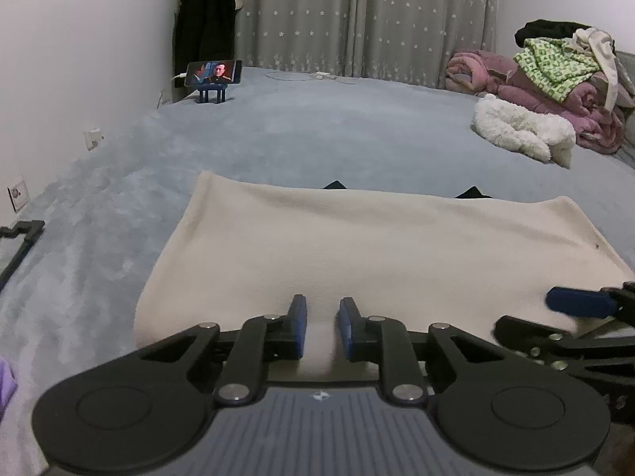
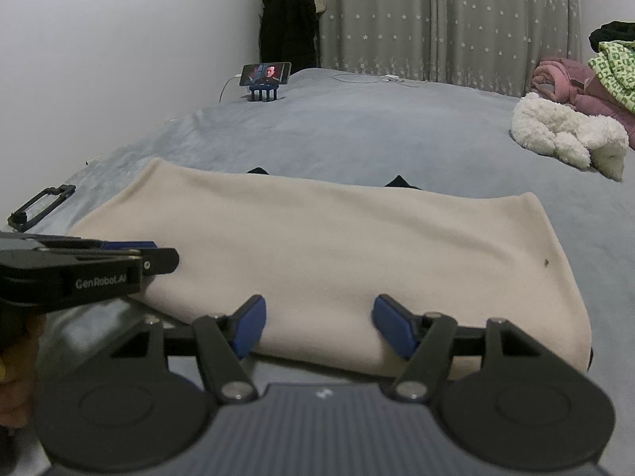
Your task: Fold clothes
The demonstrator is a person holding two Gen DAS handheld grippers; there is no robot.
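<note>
A cream fleece garment (image 1: 357, 246) lies folded flat on the grey-blue bed, and the right wrist view shows it too (image 2: 337, 246). Two black tips (image 1: 335, 185) poke out past its far edge. My left gripper (image 1: 323, 317) is at the garment's near edge, its blue pads narrowly apart with a raised ridge of cream cloth filling the gap. From the right wrist view it comes in level from the left (image 2: 158, 258). My right gripper (image 2: 321, 317) stands wide open over the near edge, and its pads do not press the cloth. One of its blue fingers (image 1: 575, 301) shows in the left wrist view.
A phone on a stand (image 1: 214, 73) plays at the bed's far left by the wall. A white fluffy item (image 1: 524, 131) and a pile of pink, green and black clothes (image 1: 563, 75) sit far right. A black frame (image 2: 39, 202) lies at the bed's left edge.
</note>
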